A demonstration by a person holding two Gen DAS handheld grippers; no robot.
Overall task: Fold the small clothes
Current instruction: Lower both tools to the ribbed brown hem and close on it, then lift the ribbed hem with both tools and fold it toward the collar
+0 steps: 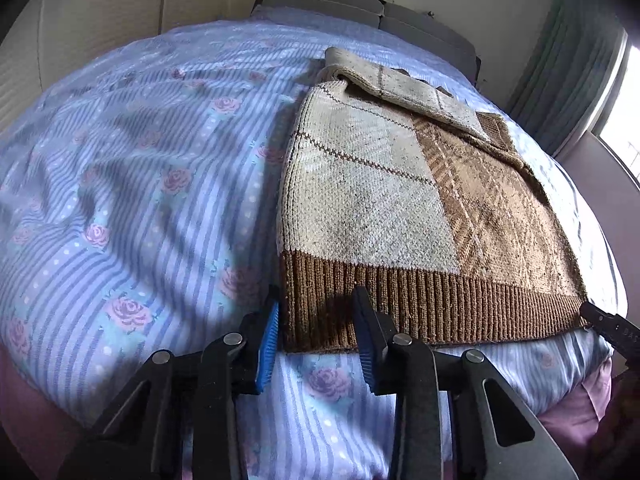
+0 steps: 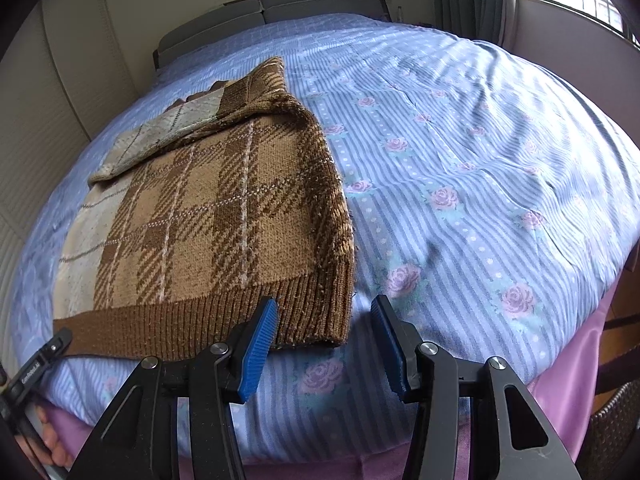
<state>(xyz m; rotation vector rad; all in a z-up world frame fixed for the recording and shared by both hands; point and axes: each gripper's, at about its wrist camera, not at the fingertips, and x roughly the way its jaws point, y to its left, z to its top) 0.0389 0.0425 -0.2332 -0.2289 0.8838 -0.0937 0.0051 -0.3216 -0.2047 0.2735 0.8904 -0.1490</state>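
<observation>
Two hem corners of the sweater (image 1: 380,200), lying partly folded on the bedspread (image 1: 120,180), are being straddled by the left gripper (image 1: 316,340) and right gripper (image 2: 324,344), jaws partly apart, nothing pinched; bedspread risks being caught underneath

Brown-and-cream plaid sweater (image 2: 208,216) lies flat, sleeves folded.

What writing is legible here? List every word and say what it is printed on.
"GenRobot.AI", small, on the left gripper's finger, right wrist view.
"BAS", cut off at the frame edge, on the right gripper's finger, left wrist view.
No writing shows on the sweater or the bedsheet.
</observation>
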